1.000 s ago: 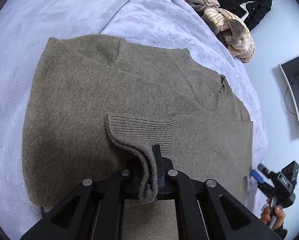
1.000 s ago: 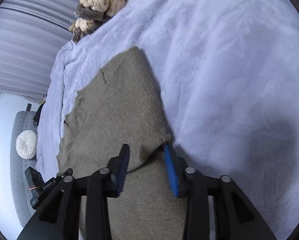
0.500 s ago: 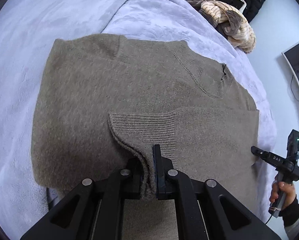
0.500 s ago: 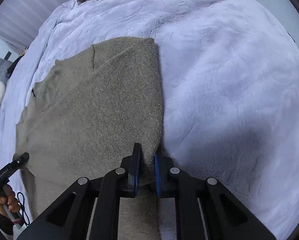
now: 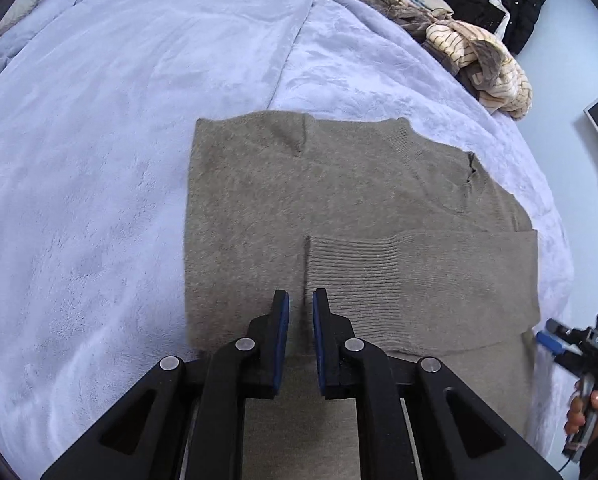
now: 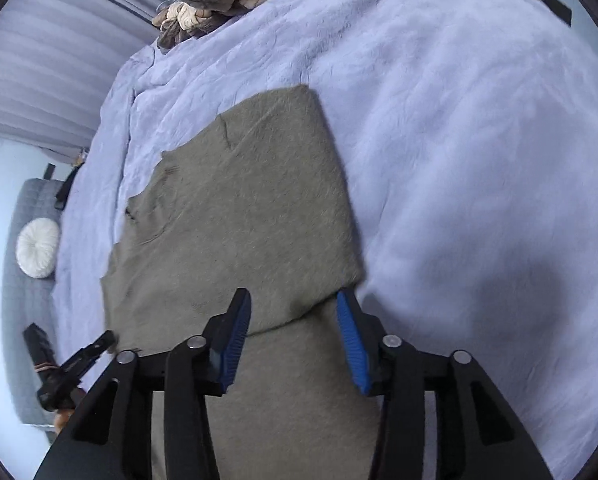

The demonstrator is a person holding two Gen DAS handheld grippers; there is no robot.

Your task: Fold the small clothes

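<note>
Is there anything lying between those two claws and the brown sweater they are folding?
Nothing visible does. The left gripper and the right gripper both hang open right over the sweater, bare knit below them. The pile of clothes lies far off.

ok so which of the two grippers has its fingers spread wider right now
The right gripper: its blue-padded fingers stand wide apart over the folded edge of the taupe sweater. The left gripper shows only a narrow gap at the ribbed cuff.

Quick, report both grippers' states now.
Left gripper: slightly open, holding nothing, over the sweater.
Right gripper: open wide, empty, above the sweater's edge.
</note>
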